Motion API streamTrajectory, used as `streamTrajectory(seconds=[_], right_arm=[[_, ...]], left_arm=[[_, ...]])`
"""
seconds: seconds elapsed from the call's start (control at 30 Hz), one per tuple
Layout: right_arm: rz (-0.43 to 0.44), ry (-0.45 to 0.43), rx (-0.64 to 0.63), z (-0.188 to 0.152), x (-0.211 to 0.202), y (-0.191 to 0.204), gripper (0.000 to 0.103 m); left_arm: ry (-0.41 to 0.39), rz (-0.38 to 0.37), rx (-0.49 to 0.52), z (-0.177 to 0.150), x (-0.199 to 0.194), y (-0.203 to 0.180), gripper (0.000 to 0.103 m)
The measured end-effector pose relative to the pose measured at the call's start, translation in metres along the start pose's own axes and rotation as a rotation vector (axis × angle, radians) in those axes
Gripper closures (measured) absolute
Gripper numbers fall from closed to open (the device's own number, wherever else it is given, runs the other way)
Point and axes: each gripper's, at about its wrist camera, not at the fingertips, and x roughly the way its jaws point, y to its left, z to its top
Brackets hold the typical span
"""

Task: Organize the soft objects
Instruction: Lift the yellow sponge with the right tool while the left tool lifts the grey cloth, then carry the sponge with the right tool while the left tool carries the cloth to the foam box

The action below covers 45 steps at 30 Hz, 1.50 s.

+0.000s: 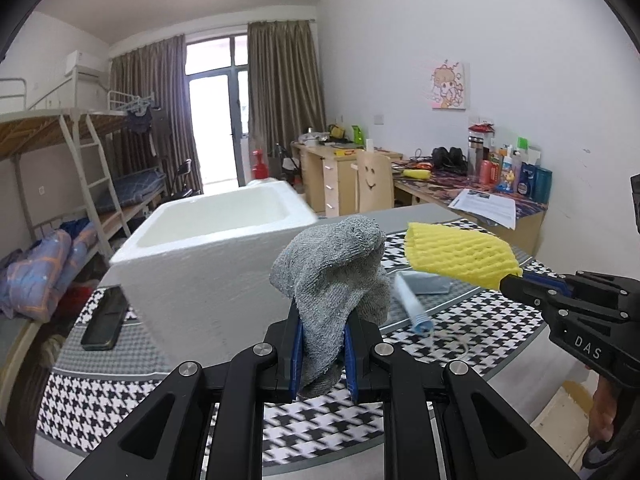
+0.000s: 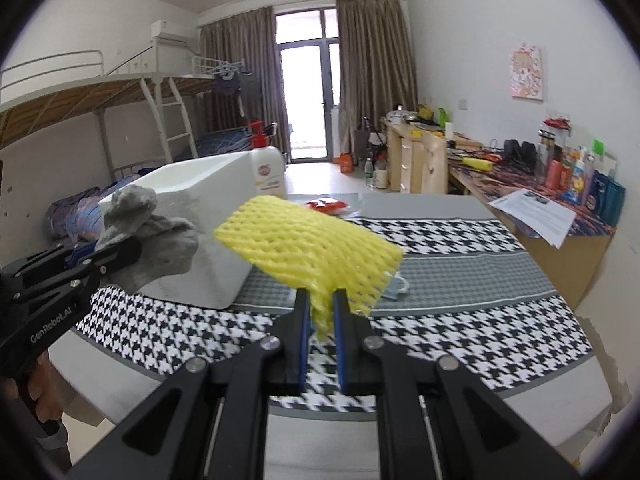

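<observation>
While both tools are loaded, the step is the carry toward the box.
Left gripper (image 1: 322, 344): clenched on the grey sock (image 1: 336, 268), held up above the checked cloth (image 1: 480, 332), near the box.
Right gripper (image 2: 320, 312): clenched on one end of the yellow foam net (image 2: 308, 240), held in the air.
Foam box (image 1: 208, 240): white, open on top, standing on the cloth.
Next move, as I judge: bring each soft thing over the box opening, then release.

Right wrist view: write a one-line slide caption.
Right gripper holds yellow foam net above the houndstooth table; left gripper carries a grey sock beside the white foam box.
</observation>
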Motion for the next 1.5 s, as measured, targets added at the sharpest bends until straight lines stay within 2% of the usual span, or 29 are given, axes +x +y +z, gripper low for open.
streamTrajectory(seconds=[0.5,0.73,1.07,1.5], right_arm=[[0.132,-0.022,-0.099,0.006,0.005,0.070,0.089],[0.170,-0.034,-0.137,0.007,0.001,0.095,0.089],[0.182,-0.041,-0.168,0.012,0.004,0.105,0.089],[0.182,-0.071,-0.194,0.030,0.007,0.110,0.089]], left_arm=[[-0.012,0.123,-0.069,-0.021,-0.033,0.057,0.085],[-0.036,0.152,-0.112,-0.026,-0.049,0.077,0.085],[-0.048,0.160,-0.141,-0.029,-0.057,0.090,0.085],[-0.077,0.166,-0.137,-0.007,-0.055,0.102,0.085]])
